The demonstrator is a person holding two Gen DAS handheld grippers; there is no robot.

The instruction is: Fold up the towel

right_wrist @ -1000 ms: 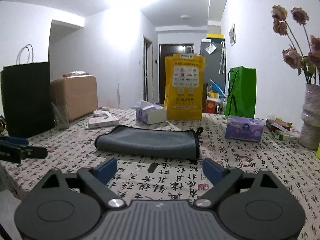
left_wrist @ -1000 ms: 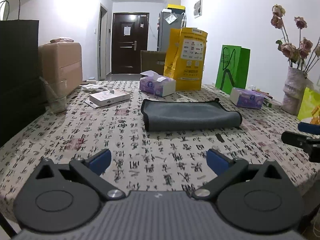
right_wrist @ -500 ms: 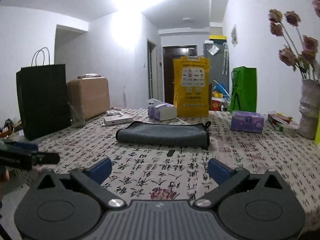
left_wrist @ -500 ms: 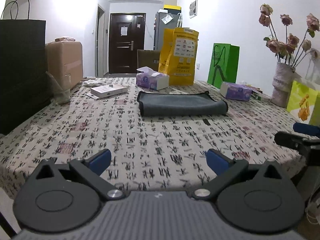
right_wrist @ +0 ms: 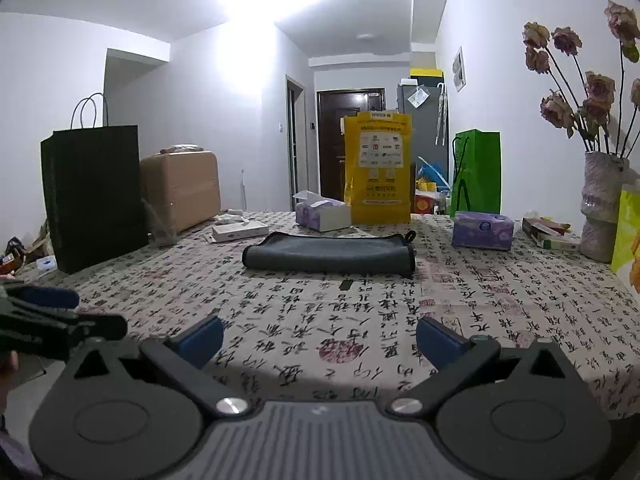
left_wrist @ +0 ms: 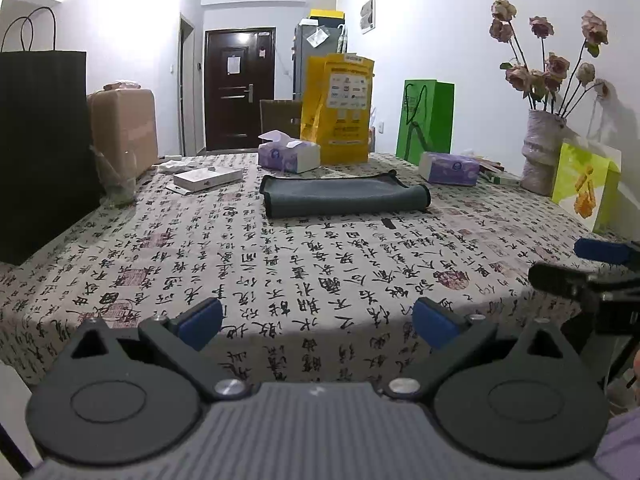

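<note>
The left gripper and the right gripper both hang at the near edge of the table, fingers spread wide and holding nothing. The grey towel lies folded far ahead, in front of the yellow bag.

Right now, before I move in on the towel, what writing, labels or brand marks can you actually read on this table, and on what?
Tablecloth: black Chinese calligraphy and red seal stamps all over; too distorted to quote.
Yellow bag: a header line and a grid of logos; too small to read.
Two purple tissue packs: round brand marks; blurred.
White box: no legible print.
Green bag: a line drawing only.
Towel: no text.
</note>
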